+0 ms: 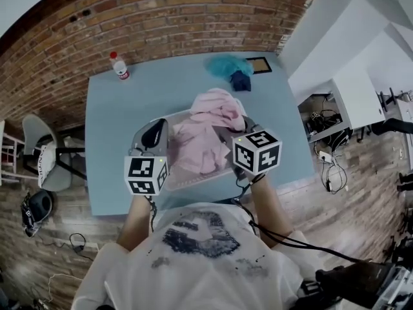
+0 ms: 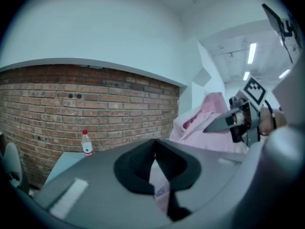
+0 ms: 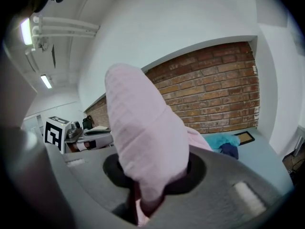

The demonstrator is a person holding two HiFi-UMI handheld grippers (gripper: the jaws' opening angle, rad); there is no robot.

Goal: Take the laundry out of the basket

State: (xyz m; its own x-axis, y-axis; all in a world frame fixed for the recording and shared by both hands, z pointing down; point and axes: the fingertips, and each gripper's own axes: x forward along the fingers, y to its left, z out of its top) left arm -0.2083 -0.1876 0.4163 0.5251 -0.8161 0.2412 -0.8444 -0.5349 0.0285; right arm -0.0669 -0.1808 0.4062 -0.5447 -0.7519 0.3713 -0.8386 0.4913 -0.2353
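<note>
Lifting pink top (image 1: 210,124) up & out of basket (image 1: 193,181) w/ L hand-held gripper (image 2: 156,180) & R hand-held gripper (image 3: 143,197) both pinching shut on its cloth, going slow, holding sides level.

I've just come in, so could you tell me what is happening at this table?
A person holds a gripper in each hand. The left gripper and the right gripper are both shut on a pink garment, which is bunched up over the basket on the table. Blue clothes lie at the table's far end.
</note>
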